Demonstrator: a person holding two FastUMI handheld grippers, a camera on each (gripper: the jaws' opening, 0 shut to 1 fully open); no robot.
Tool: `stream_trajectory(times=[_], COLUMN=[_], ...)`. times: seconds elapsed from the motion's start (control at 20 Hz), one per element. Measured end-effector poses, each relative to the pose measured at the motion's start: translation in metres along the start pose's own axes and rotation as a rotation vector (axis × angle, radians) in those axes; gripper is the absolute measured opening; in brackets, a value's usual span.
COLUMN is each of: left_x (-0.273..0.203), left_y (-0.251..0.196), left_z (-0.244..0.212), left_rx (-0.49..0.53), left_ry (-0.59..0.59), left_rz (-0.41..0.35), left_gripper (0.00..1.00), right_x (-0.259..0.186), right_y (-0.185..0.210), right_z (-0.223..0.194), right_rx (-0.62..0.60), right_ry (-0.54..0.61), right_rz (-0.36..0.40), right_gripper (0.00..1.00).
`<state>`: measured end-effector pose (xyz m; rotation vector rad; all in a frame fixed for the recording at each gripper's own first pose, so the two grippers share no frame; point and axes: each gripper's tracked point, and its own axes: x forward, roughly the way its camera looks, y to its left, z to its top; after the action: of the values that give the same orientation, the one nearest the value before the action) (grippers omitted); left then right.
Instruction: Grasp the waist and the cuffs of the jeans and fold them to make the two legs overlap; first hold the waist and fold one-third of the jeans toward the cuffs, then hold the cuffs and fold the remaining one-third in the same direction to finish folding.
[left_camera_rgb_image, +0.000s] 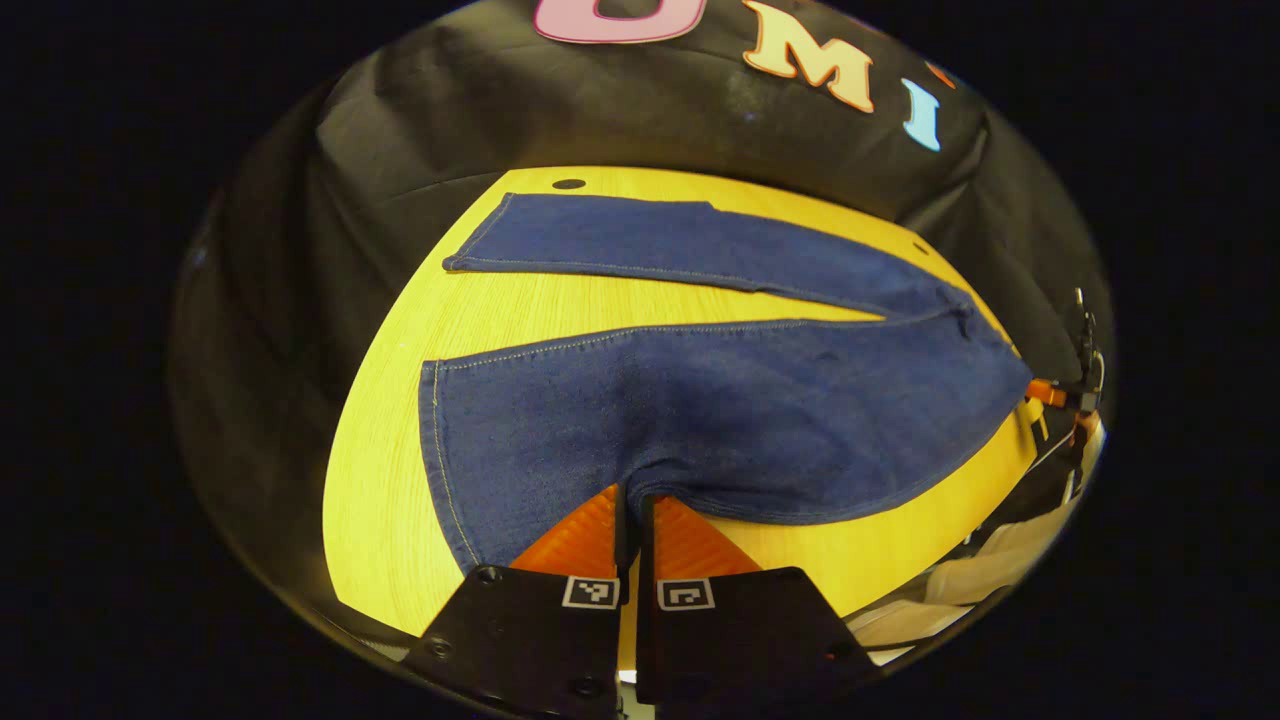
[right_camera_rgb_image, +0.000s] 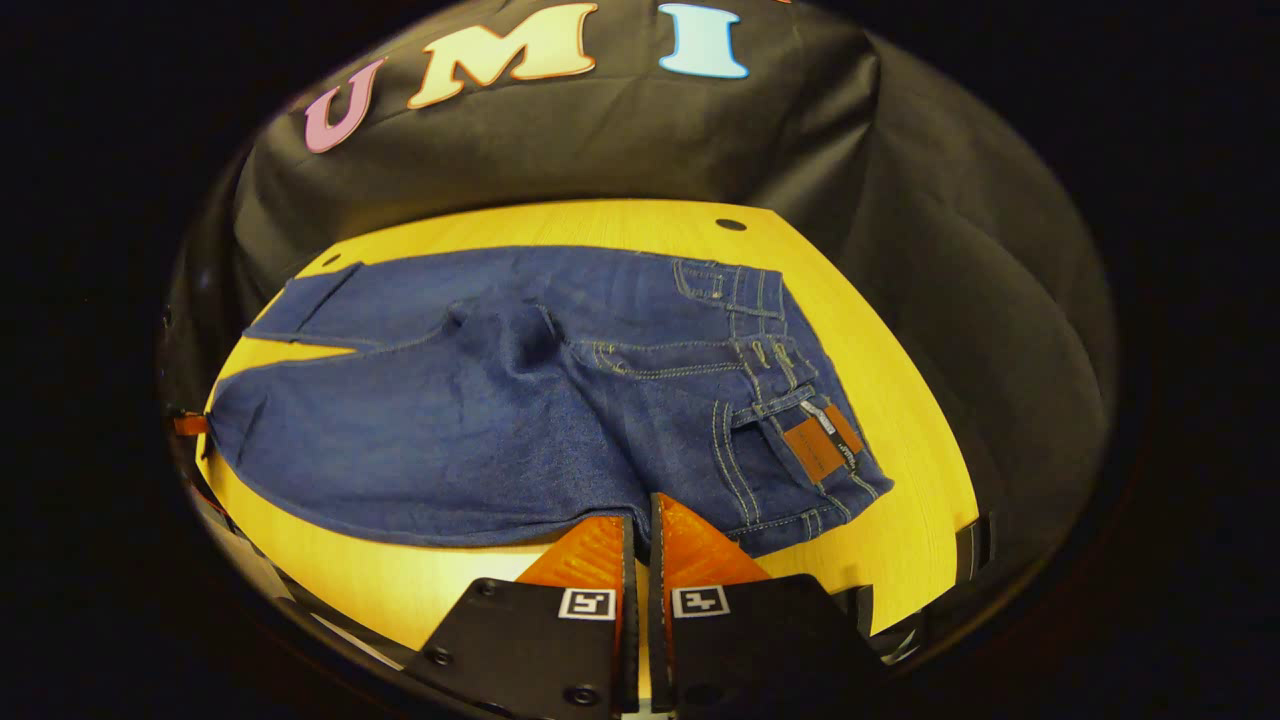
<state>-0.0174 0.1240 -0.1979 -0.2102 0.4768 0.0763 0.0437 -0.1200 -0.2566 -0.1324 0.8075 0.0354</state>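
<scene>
Across the middle of both views, your jeans lie flat on the table, legs spread apart. At bottom centre, the left gripper is clenched on the near leg's edge, the right gripper clenched on the hem near the waist. Denim looks soft, fairly heavy and droopy, so pinch thick seams.

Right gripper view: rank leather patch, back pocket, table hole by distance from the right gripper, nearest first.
From the right gripper, shut on the jeans hem:
1. Leather patch, right, at the waistband.
2. Back pocket, farther up, near centre.
3. Table hole, at the far edge of the table.
</scene>
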Motion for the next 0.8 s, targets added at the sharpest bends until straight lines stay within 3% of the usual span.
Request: stream_trajectory(times=[0.15, 0.35, 0.8], left_x=[-0.009, -0.027, -0.051], left_y=[-0.006, -0.018, -0.022], left_z=[0.027, 0.071, 0.170], left_rx=[-0.094, -0.136, -0.051], left_ry=[-0.029, -0.074, -0.034], left_rz=[-0.041, -0.089, -0.115], left_gripper=[0.00, 0.00, 0.00], right_x=[-0.010, -0.028, -0.030], right_y=[0.002, 0.006, 0.016], right_z=[0.020, 0.052, 0.153], right_rx=[0.029, 0.000, -0.069], right_ry=[-0.023, -0.057, -0.079], right_rz=[0.012, -0.004, -0.009], right_gripper=[0.07, 0.06, 0.03])
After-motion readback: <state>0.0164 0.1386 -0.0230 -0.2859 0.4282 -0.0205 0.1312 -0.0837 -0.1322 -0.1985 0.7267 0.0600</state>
